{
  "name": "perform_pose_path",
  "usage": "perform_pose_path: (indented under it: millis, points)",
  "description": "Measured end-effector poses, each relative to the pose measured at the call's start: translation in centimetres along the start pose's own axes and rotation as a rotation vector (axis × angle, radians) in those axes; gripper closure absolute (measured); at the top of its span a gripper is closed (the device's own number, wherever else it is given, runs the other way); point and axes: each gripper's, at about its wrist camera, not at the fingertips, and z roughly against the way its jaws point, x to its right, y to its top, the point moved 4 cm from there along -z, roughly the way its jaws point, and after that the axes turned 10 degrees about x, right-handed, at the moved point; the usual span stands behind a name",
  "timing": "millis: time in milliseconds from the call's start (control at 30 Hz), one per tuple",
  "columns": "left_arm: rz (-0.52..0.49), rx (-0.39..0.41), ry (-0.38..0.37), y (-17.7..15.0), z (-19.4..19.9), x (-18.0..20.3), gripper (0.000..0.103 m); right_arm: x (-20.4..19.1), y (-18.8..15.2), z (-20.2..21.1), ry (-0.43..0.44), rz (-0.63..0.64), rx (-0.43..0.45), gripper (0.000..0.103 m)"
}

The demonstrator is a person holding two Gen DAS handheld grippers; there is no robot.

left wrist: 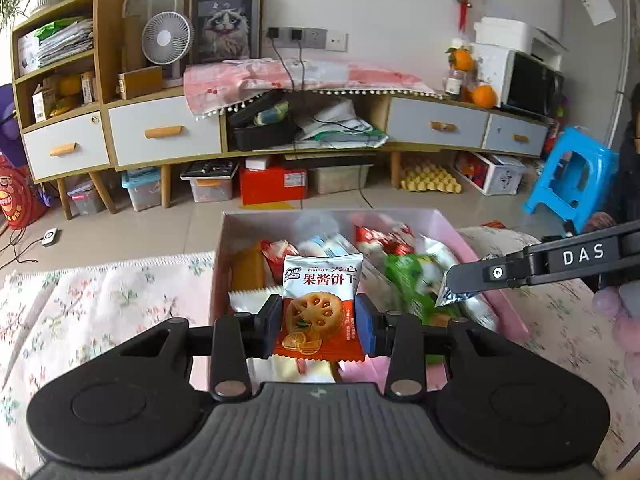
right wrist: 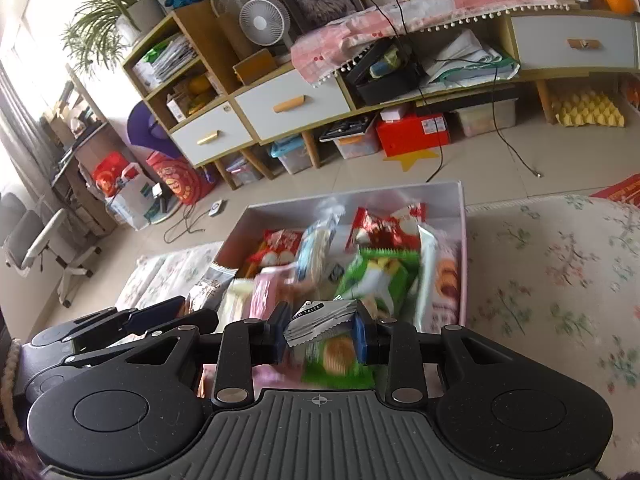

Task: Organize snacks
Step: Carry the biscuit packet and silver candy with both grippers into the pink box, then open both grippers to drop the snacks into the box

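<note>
Fingers (left wrist: 362, 322) of the left gripper (left wrist: 319, 326) clamp the biscuit packet (left wrist: 320, 304) over the pink box (left wrist: 218, 264), right gripper (right wrist: 320, 334) apparently pinching a silver wrapper (right wrist: 320, 322): lower each into free gaps, release gently.

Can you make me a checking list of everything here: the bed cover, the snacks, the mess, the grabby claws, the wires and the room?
Surface: floral cloth under the pink box.
Job's things: pink box full of snack packets; biscuit packet held upright over it; silver packet held over it too.
Clutter: nothing seen on the cloth beside the box.
Grippers: left gripper shut on the biscuit packet; right gripper shut on the silver packet.
Cables: black wires hang from the wall sockets to the floor.
Surroundings: long cabinet with drawers, fan, cat picture, blue stool, storage bins under the cabinet.
</note>
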Motion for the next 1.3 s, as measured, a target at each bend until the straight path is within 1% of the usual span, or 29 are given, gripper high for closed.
perform_pose_path:
  millis: [133, 300, 633, 667, 700, 733, 767, 800, 833, 867, 967, 1033, 1167, 1233, 1300]
  points:
    - [0.014, -0.002, 0.018, 0.4, -1.1, -0.7, 0.068, 0.7, 0.8, -2.5, -0.023, -0.031, -0.003, 0.073]
    - [0.031, -0.009, 0.032, 0.4, -2.2, -1.4, 0.068, 1.4, 1.4, -4.4, -0.038, -0.055, -0.001, 0.072]
    - [0.031, -0.023, 0.050, 0.5, -3.4, -1.8, 0.067, 1.2, 2.4, -6.4, -0.055, -0.050, 0.008, 0.071]
    - [0.030, -0.023, 0.051, 0.5, -3.4, -1.8, 0.067, 1.2, 2.5, -6.5, -0.056, -0.051, 0.007, 0.069]
    - [0.028, -0.022, 0.050, 0.5, -3.3, -1.8, 0.066, 1.2, 2.5, -6.5, -0.058, -0.051, 0.008, 0.069]
    - [0.024, -0.023, 0.048, 0.5, -3.5, -1.8, 0.063, 1.1, 2.5, -6.5, -0.061, -0.049, 0.010, 0.068]
    - [0.022, -0.027, 0.049, 0.5, -3.5, -1.9, 0.060, 1.1, 2.5, -6.6, -0.061, -0.046, 0.008, 0.064]
    - [0.019, -0.027, 0.052, 0.5, -3.5, -1.9, 0.059, 1.0, 2.6, -6.5, -0.061, -0.047, 0.003, 0.047]
    - [0.017, -0.028, 0.051, 0.6, -3.6, -2.0, 0.055, 1.0, 2.6, -6.5, -0.064, -0.051, 0.002, 0.040]
    - [0.017, -0.028, 0.050, 0.6, -3.6, -2.0, 0.048, 1.0, 2.7, -6.2, -0.063, -0.051, 0.012, 0.034]
    - [0.014, -0.018, 0.053, 0.7, -3.2, -1.9, 0.038, 0.7, 2.8, -5.7, -0.063, -0.032, 0.014, 0.034]
    - [0.012, -0.017, 0.052, 0.7, -2.9, -1.9, 0.036, 0.7, 2.8, -5.3, -0.071, -0.025, 0.011, 0.034]
    - [0.010, -0.015, 0.056, 1.0, -2.1, -1.8, 0.025, 0.5, 3.0, -4.0, -0.081, -0.018, 0.013, 0.032]
    - [0.011, -0.012, 0.059, 1.1, -1.4, -1.8, 0.022, 0.3, 2.9, -3.2, -0.085, -0.006, 0.011, 0.031]
    - [0.015, -0.009, 0.062, 1.1, -0.7, -1.8, 0.018, 0.1, 2.8, -2.4, -0.085, 0.003, 0.009, 0.028]
